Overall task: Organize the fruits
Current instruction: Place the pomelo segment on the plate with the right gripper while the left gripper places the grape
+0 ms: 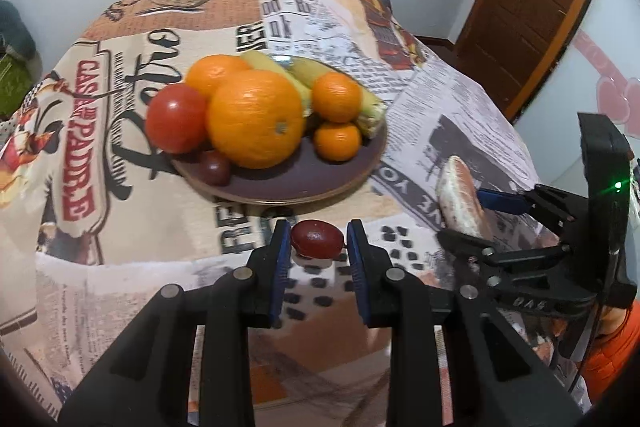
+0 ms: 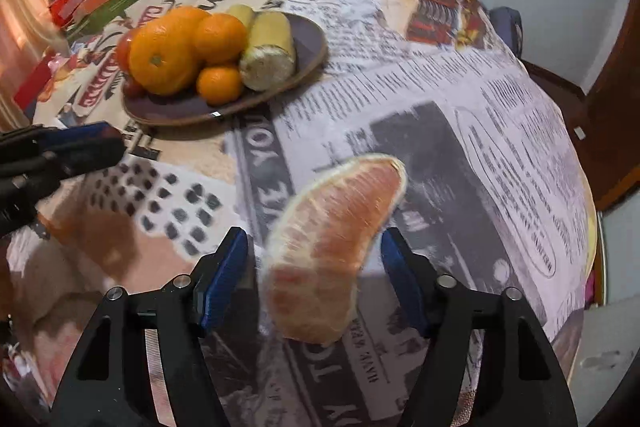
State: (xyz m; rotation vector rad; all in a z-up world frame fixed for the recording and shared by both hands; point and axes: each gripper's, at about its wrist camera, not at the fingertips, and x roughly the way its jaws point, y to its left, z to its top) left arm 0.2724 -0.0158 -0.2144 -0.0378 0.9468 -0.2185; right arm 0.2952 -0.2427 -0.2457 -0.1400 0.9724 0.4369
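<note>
A dark red grape point(image 1: 318, 239) sits between the blue pads of my left gripper point(image 1: 319, 247), which is shut on it just in front of the purple plate point(image 1: 300, 187). The plate carries a big orange point(image 1: 256, 119), two small oranges, a tomato point(image 1: 176, 117), bananas point(image 1: 372, 107) and another grape point(image 1: 216, 167). My right gripper point(image 2: 312, 275) is open around a peeled citrus segment point(image 2: 328, 247); the left pad point(image 2: 224, 275) stands clear of it. The same plate point(image 2: 308, 39) lies at the far left in the right wrist view. From the left wrist view, the right gripper point(image 1: 462, 215) is to the right of the plate.
A newspaper-print cloth point(image 2: 440, 75) covers the round table and drops off at the right. Red and green boxes point(image 2: 92, 3) crowd the far left. A brown door point(image 1: 532, 7) stands behind on the right.
</note>
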